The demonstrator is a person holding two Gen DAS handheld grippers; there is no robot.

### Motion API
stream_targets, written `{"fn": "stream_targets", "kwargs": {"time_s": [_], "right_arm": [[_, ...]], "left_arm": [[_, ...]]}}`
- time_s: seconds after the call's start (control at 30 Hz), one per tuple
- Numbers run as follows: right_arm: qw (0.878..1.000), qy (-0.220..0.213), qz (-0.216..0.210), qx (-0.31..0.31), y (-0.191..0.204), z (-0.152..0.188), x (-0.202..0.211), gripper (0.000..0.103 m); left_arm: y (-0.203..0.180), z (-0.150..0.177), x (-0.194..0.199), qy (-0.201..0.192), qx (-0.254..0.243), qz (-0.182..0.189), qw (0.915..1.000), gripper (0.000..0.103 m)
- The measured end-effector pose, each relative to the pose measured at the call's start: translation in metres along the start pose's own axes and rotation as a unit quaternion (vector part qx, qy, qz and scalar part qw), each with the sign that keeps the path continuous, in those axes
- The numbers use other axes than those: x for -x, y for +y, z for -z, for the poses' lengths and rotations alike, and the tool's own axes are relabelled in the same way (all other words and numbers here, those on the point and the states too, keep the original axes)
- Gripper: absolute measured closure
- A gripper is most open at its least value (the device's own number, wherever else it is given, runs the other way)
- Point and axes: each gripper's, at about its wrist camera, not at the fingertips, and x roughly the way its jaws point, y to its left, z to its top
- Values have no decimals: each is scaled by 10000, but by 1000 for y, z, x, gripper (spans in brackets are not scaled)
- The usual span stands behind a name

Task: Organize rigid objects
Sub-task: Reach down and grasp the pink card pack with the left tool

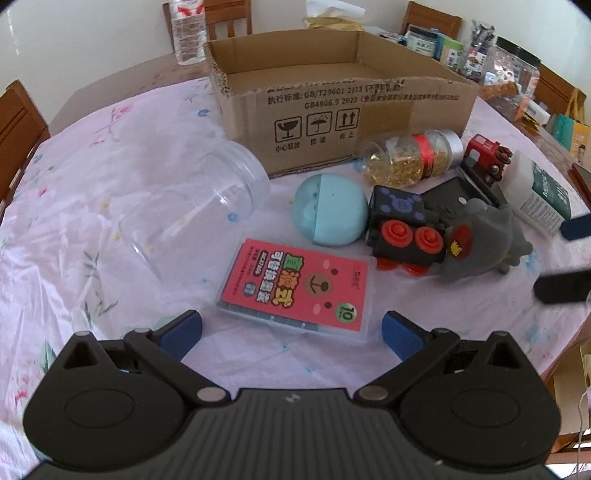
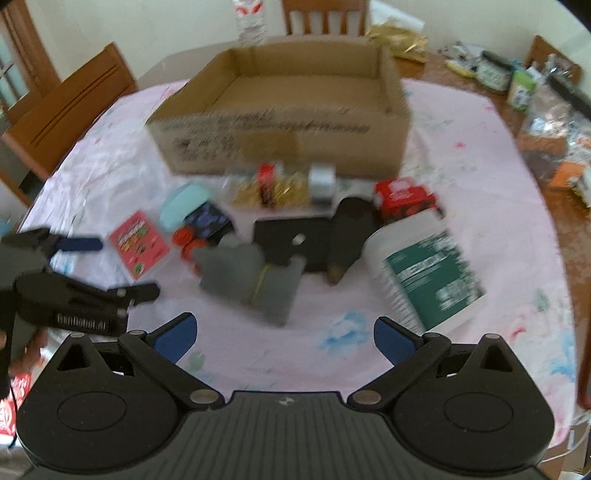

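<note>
An open cardboard box [image 1: 332,110] stands at the back of the table; it also shows in the right wrist view [image 2: 280,122]. In front of it lie a clear plastic jar [image 1: 192,206], a pink card pack [image 1: 299,291], a teal capsule ball [image 1: 328,210], a black toy train [image 1: 402,229], a grey plush [image 1: 480,243], a bottle of gold pills [image 1: 410,158], a red toy [image 1: 487,155] and a white-green bottle [image 2: 424,266]. My left gripper [image 1: 291,332] is open just before the card pack. My right gripper [image 2: 284,336] is open and empty, short of the grey plush [image 2: 247,273].
A water bottle [image 1: 188,33] stands behind the box. Jars and packets [image 1: 509,70] crowd the far right of the table. Wooden chairs [image 2: 70,110] ring the table. A black flat case [image 2: 291,240] lies among the toys.
</note>
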Motion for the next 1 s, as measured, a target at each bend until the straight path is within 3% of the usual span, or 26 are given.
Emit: {"fn": "stream_targets", "kwargs": {"time_s": [0.3, 0.47, 0.6, 0.8, 1.0], "right_arm": [[9991, 349, 89, 220, 10, 12, -29, 0], [9962, 364, 394, 690, 22, 13, -35, 0], [9960, 305, 381, 754, 24, 14, -36, 0], [9960, 140, 341, 817, 23, 18, -35, 0], [9959, 19, 313, 854, 21, 21, -33, 0]], "left_arm": [[4, -11, -7, -70, -420, 266, 9987, 0], [2, -20, -12, -83, -679, 432, 9967, 0], [-2, -26, -16, -2, -787, 506, 9956, 0], [-1, -23, -9, 9, -695, 483, 9964, 12], [1, -11, -1, 75, -311, 209, 9993, 12]]}}
